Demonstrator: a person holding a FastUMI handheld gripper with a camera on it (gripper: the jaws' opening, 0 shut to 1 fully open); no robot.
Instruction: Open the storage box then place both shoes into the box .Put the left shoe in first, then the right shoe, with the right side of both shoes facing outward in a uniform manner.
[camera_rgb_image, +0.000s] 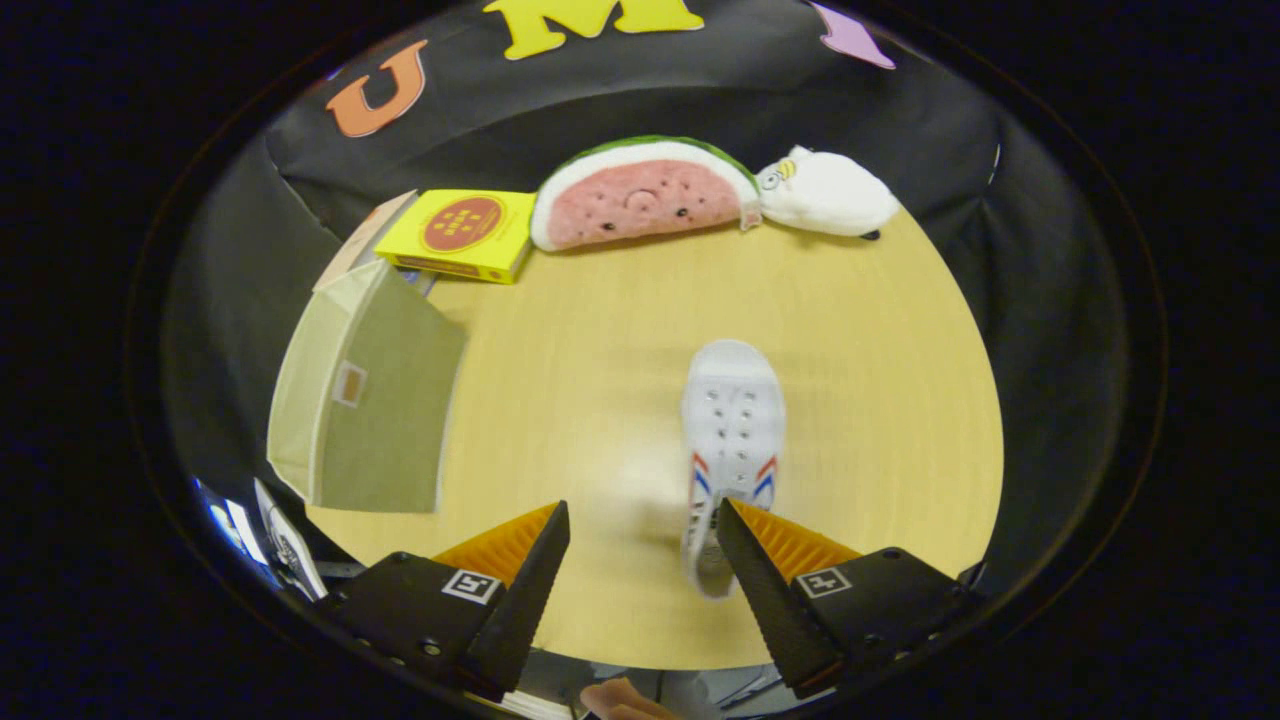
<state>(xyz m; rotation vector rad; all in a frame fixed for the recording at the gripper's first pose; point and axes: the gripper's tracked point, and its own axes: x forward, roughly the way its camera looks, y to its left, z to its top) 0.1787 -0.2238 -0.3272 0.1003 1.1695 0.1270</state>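
My gripper (642, 520) is wide open, holds nothing. White shoe (732, 440) still on table (880, 380), heel just beside right finger; box (370, 400) w/ flap standing, other shoe's place unclear.

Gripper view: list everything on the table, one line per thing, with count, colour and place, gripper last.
Table: one, light wood, round-edged, under everything.
Shoe: one, white with red and blue stripes, heel end by the right finger, toe pointing away.
Storage box: one, pale green fabric, ahead of the left finger, lid not seen open.
Yellow box: one, yellow with a red oval, beyond the storage box.
Watermelon plush: one, pink with green rind, at the table's far edge.
White plush: one, white, touching the watermelon plush's right end.
Gripper: one, fingers apart, holding nothing; the shoe's heel is just inside the right finger.
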